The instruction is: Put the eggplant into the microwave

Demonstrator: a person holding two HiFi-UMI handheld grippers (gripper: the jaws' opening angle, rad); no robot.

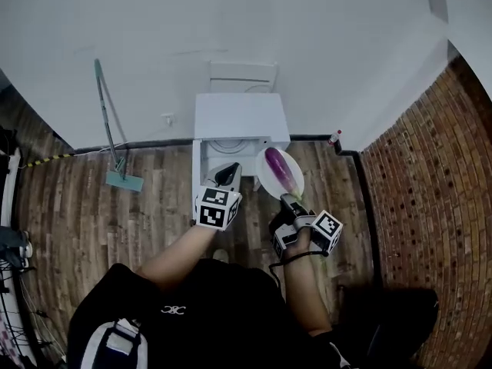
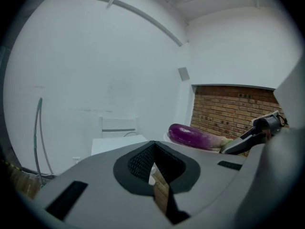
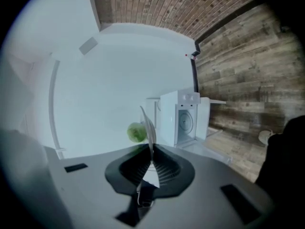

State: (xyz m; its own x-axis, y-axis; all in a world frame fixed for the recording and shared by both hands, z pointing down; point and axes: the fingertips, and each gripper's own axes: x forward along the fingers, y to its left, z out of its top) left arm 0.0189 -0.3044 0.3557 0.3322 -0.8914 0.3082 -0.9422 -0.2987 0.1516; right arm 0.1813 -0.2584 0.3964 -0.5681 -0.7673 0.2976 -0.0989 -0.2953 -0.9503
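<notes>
The right claw [image 1: 288, 201] pinches the rim of a plate [image 1: 264, 181], so the eggplant [image 1: 281, 169] rides flat just ahead of it toward the open microwave [image 1: 241, 118] beyond, while the left claw [image 1: 225, 174], pressed together and empty, hangs free alongside.

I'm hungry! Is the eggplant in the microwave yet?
Not yet. The microwave already stands open. The right gripper is shut on the rim of the white plate, with the eggplant lying on it, in front of the opening. Still left: setting the eggplant inside.
</notes>
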